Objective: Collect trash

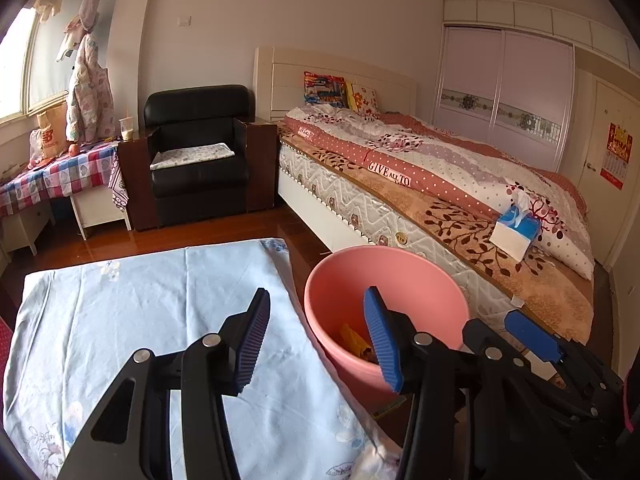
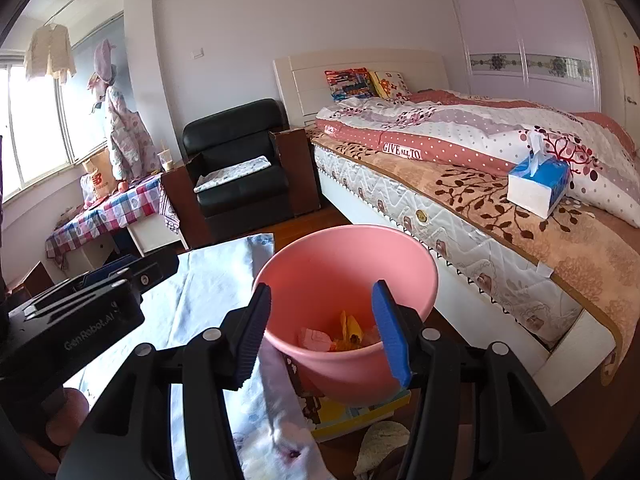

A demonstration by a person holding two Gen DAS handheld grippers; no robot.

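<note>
Far left under a bright window, a low table with a red, white and blue checked cloth point(image 1: 76, 168) carries a paper bag and a plastic cup. Next to it sits a glossy black leather armchair point(image 1: 198, 152) with a pale cushion. In front, a table draped in wrinkled light blue floral fabric point(image 1: 132, 300) fills the foreground. The left gripper point(image 1: 316, 336) hangs over the cloth's right edge, its ribbed blue pads spread apart with nothing between them. Just right of the cloth stands a round, smooth pink plastic bin point(image 2: 344, 276), holding crumpled yellow and pink wrappers point(image 2: 348, 334) at its bottom. The right gripper point(image 2: 322, 336) hovers above the bin, jaws spread and empty. Right again runs a quilted bed point(image 2: 500, 216), a blue and white tissue box point(image 2: 538, 186) near its edge.
</note>
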